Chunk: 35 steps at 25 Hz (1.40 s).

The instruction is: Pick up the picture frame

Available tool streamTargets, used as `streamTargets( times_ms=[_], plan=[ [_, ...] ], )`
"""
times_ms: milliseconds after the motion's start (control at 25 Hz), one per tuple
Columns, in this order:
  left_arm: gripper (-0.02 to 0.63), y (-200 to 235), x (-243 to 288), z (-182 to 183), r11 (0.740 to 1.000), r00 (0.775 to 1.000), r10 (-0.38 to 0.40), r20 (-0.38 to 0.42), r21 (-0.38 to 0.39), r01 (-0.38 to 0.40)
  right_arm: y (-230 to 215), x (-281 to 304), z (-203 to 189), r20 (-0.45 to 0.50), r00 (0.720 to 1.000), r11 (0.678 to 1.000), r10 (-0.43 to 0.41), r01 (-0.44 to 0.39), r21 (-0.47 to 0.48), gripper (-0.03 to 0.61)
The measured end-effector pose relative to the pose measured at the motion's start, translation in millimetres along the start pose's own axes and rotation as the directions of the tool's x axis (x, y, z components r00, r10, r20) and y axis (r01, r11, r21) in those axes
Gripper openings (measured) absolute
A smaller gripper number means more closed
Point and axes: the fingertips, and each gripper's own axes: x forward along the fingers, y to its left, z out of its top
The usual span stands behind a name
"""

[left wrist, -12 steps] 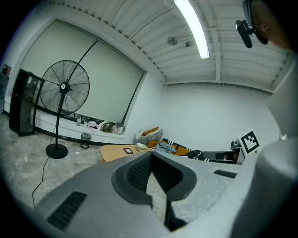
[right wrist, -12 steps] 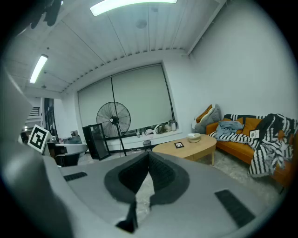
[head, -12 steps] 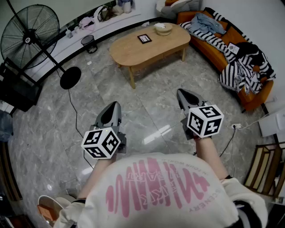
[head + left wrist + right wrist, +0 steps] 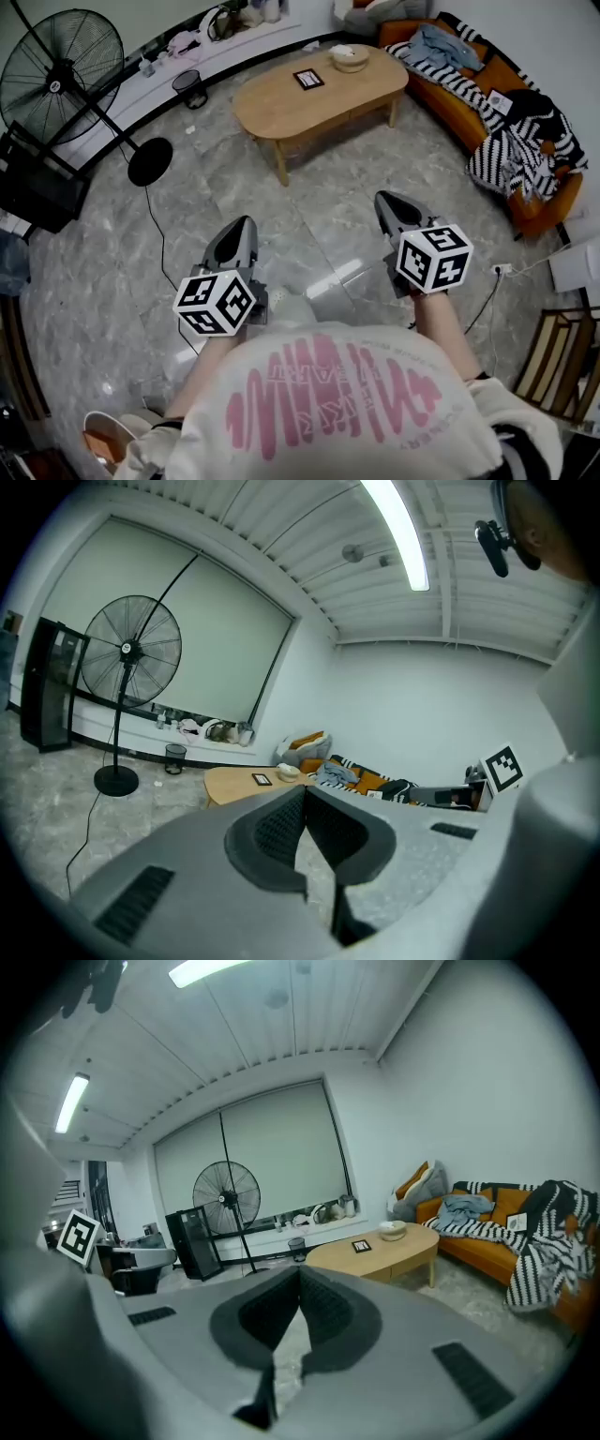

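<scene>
A small dark picture frame (image 4: 308,79) lies flat on the oval wooden coffee table (image 4: 281,108), far ahead of both grippers; it also shows as the frame (image 4: 262,779) and the frame (image 4: 361,1246) in the two gripper views. My left gripper (image 4: 240,225) hangs over the marble floor with its jaws shut and nothing between them. My right gripper (image 4: 385,201) is level with it on the right, also shut and empty. Both point toward the table, well short of it.
A bowl (image 4: 350,58) sits on the table beside the frame. An orange sofa (image 4: 487,112) with striped clothes runs along the right. A standing fan (image 4: 66,75) with its cable, a bin (image 4: 187,88) and a dark cabinet (image 4: 33,187) stand at the left.
The view has shifted slightly toward the table; both grippers hold the same pose, still shut.
</scene>
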Motion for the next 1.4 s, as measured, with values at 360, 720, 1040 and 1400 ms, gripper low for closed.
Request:
streamTargets(
  times_ms=[360,720,1040,1400],
  plan=[
    [0.002,56,76,19,0.999,0.999,-0.006,-0.033,-0.036,0.004,-35,66,18,-0.019,0.999,0.994,-0.028,0.03,0.102,0.005],
    [0.002,87,197,122,0.982,0.983,-0.179,0.032,-0.052,0.181,-58,151,102,-0.01,0.992,0.992,-0.125,0.125,0.026,0.005],
    [0.002,143,272,167,0.972,0.972,-0.232,0.035,-0.031,0.234,-69,240,141,0.036,0.986,0.986,-0.166,0.164,0.041,0.006],
    [0.003,198,302,143,0.978,0.982,-0.182,-0.044,-0.113,0.176,-89,296,109,-0.1,0.978,0.978,-0.182,0.191,0.086,0.006]
  ],
)
